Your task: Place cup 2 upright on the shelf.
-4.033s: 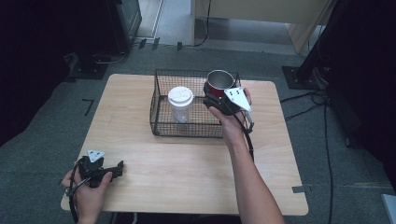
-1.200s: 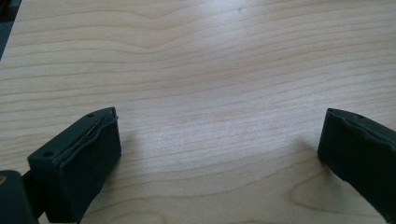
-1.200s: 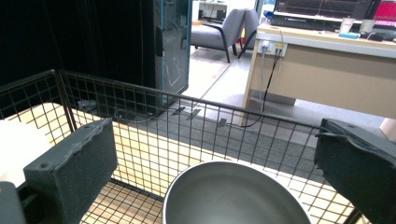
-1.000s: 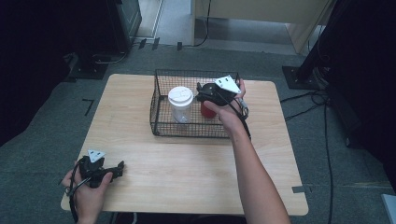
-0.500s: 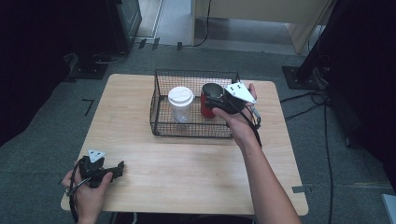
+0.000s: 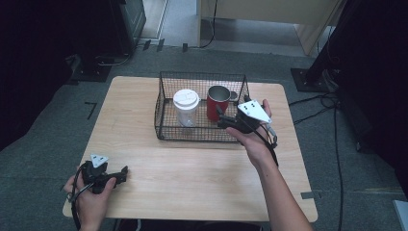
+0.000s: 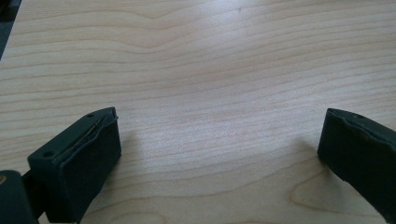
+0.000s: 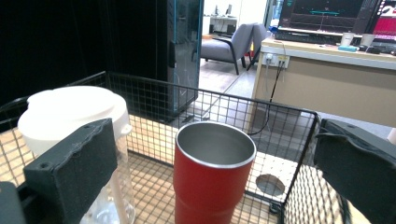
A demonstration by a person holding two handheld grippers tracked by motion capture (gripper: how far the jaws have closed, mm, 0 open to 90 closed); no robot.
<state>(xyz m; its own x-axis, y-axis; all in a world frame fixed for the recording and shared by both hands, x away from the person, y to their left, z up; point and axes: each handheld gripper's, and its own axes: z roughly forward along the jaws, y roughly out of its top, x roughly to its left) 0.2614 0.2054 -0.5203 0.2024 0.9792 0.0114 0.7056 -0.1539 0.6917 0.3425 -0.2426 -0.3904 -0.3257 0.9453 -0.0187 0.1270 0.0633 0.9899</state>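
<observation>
Far left, near the table (image 6: 202, 178) corner: left gripper (image 6: 124, 172) held low over bare wood, jaws wide apart, nothing between them, well away from everything else. In the left gripper view, just wood grain ahead of the 2 black pads (image 7: 88, 158).

Ahead and to the right of it: wire basket (image 6: 166, 103), holding 2 things side by side. White-lidded clear cup (image 6: 186, 107) on the left half, upright, ahead-left of the right claw. Red metal tumbler (image 6: 218, 102) next to it, upright, mouth open, straight ahead of the right gripper (image 6: 220, 115) and centred between its jaws in the right gripper view (image 8: 212, 179).

Right gripper at the basket's near-right rim, jaws spread, clamped on nothing, tumbler standing free on the basket floor.

Risks from here, as a judgement:
- Left jaw close to the lidded cup; any sideways drift likely to nudge or tip it.
- Tumbler smooth and tall; a clip from a jaw could topple it against the mesh.
- Basket rim just under the claw; a low pull-back could snag the wire and drag the whole basket.
- Trailing cable near the rim could catch as well.
</observation>
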